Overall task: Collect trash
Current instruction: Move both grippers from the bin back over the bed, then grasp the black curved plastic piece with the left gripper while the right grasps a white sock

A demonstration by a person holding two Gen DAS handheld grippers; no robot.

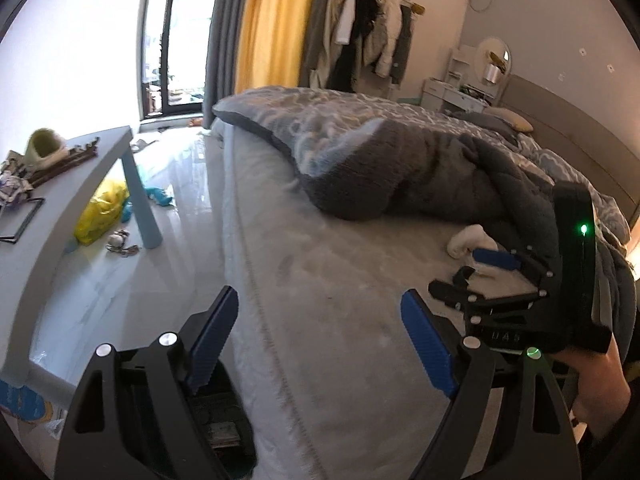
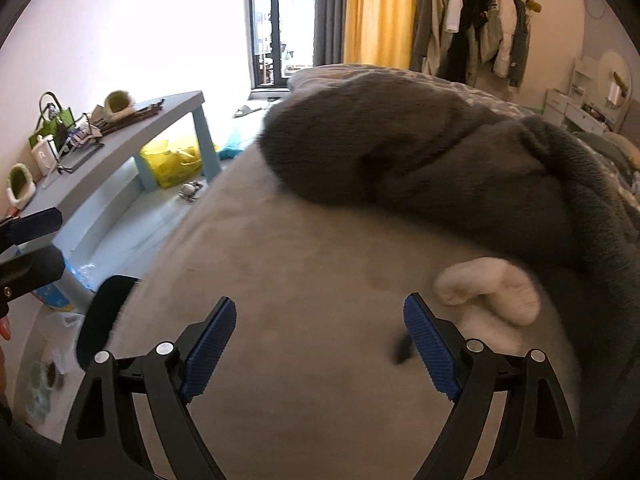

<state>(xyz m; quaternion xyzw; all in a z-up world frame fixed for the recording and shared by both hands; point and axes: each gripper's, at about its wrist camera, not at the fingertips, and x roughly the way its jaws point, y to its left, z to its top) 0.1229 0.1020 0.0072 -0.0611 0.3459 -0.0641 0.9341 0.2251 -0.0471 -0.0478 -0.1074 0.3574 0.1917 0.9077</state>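
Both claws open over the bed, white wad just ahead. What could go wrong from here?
1. The white wad lies against the grey blanket; the right claw may pinch plush along with it.
2. The pictures don't show what the wad is. It may be cloth rather than trash.
3. The left claw is close beside the right; they could collide.

Bedroom, pretty lived-in. Big bed (image 1: 320,280) with a pale sheet takes up most of it, a grey quilt (image 1: 400,152) bunched up toward its far side. Low grey-blue table (image 1: 80,184) runs along the white wall (image 1: 72,40) on the left, over a glossy pale floor (image 1: 188,184). At the far end a glass door (image 1: 176,40) is blasting daylight in, with a grey curtain (image 1: 224,32) and a yellow curtain (image 1: 276,24) beside it. Coats (image 2: 472,20) hang on a rack, and a white dresser (image 1: 456,94) with a round mirror (image 1: 496,58) sits in the far right corner.
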